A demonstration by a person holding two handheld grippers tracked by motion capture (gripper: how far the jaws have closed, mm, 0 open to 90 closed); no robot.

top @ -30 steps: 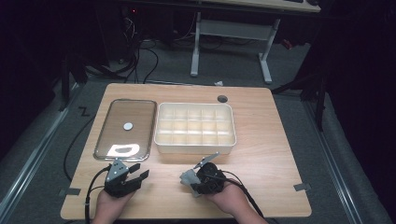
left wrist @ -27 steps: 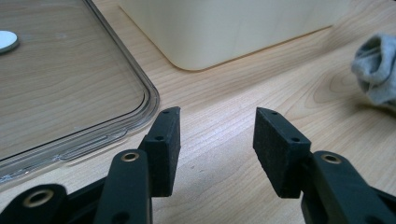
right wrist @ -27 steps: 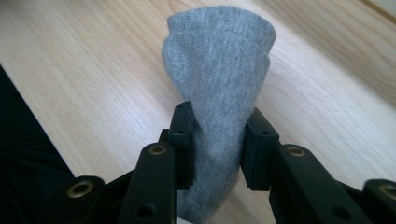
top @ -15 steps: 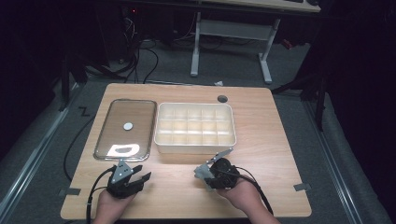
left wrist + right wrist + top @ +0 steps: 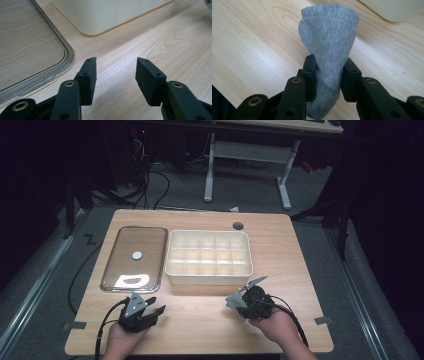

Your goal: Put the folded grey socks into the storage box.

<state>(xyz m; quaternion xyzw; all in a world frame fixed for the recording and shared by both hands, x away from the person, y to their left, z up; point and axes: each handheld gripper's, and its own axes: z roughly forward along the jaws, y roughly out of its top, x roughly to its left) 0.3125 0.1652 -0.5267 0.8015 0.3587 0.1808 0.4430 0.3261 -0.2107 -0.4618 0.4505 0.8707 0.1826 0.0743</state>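
Observation:
A rolled grey cloth point(image 5: 329, 32) stands upright between the jaws of my right gripper point(image 5: 329, 60), and both pads press on its sides. From above, this gripper point(image 5: 238, 303) is near the table's front edge, right of the middle, with the grey cloth point(image 5: 233, 300) at its tip. My left gripper point(image 5: 154, 305) rests at the front left, just below the clear lid point(image 5: 135, 257). In the left gripper view the jaws of my left gripper point(image 5: 116, 62) stand apart over bare wood with nothing between them.
A cream box point(image 5: 210, 276) with several compartments sits mid-table, its corner point(image 5: 105, 15) just ahead of my left gripper. The clear lid's rim point(image 5: 67, 53) lies to that gripper's left. A small white disc point(image 5: 137, 254) sits on the lid. A dark round hole point(image 5: 238, 225) is behind the box.
My right hand has carried the grey cloth to the right along the front of the table. The left hand has stayed put.

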